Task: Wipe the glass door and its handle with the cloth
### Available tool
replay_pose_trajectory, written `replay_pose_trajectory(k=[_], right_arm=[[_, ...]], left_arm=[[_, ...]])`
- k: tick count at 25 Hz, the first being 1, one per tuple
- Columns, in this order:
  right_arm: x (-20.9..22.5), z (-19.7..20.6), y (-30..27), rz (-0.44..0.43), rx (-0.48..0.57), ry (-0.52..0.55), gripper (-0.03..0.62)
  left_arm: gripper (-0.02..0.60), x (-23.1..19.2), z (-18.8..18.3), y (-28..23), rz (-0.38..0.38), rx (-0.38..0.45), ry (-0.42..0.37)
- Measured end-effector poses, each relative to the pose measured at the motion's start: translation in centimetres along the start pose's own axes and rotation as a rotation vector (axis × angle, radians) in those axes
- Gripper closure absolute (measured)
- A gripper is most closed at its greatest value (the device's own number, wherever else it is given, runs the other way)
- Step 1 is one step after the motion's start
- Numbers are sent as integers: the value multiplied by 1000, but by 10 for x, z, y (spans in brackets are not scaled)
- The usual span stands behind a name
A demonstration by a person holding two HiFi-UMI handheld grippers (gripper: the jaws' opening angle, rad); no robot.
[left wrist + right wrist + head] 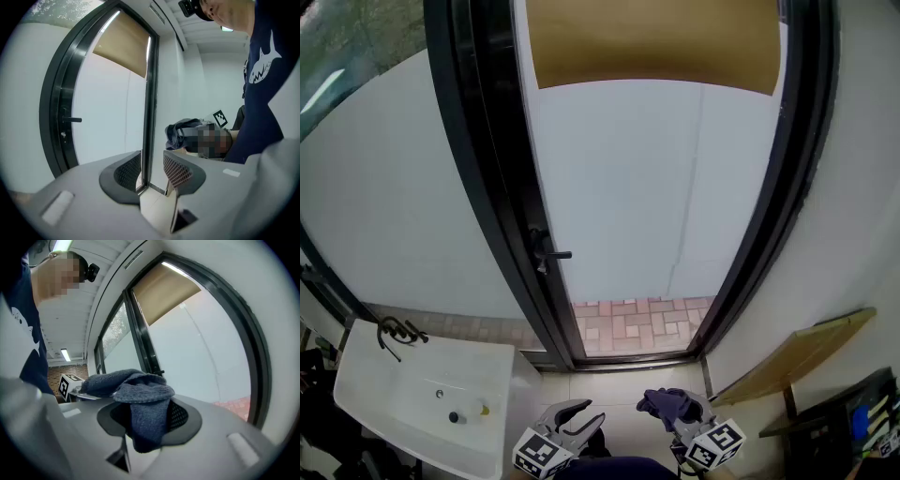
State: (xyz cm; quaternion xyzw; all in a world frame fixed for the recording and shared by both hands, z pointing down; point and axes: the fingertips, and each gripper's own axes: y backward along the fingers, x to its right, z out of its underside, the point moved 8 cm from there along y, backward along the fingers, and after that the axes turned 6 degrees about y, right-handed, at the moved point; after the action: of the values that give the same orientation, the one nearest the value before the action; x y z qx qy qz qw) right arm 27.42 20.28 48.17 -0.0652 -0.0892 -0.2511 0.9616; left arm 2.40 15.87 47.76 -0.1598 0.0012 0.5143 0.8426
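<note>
Found the right gripper [150,416] nearest, at the bottom of the head view just right of centre, its fingers clamped on the blue cloth [140,404], with one fold bunched over the top and a tail hanging down between them. Found the left gripper [152,171] just beside it, left of centre, fingers spread, with nothing between them but floor and door frame far beyond. Saw both held low over pale floor tiles, well apart from the door. Farther up, saw the glass door [647,187] filling the middle of the head view, upright, its long axis running bottom to top, with a tan blind across the upper part. Spotted the handle [551,253] on the dark frame at the pane's left edge, about mid-height, its lever lying level and pointing right. Judged the wiping not yet begun, with the cloth touching neither glass nor handle. Judged the next move to call for carrying the right gripper forward and upward. Placed the pane straight ahead of the cloth and the handle up and leftward, nearer the empty left gripper's side.
</note>
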Motion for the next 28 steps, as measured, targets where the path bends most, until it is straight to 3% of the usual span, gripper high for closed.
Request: replay_pose_trajectory(k=[13, 28], right_arm=[[22, -25, -70, 1, 50, -1, 445], [26, -62, -190, -30, 34, 123, 445]], left_arm=[[436, -72, -27, -15, -1, 49, -14], [436, -185, -51, -17, -1, 83, -22]])
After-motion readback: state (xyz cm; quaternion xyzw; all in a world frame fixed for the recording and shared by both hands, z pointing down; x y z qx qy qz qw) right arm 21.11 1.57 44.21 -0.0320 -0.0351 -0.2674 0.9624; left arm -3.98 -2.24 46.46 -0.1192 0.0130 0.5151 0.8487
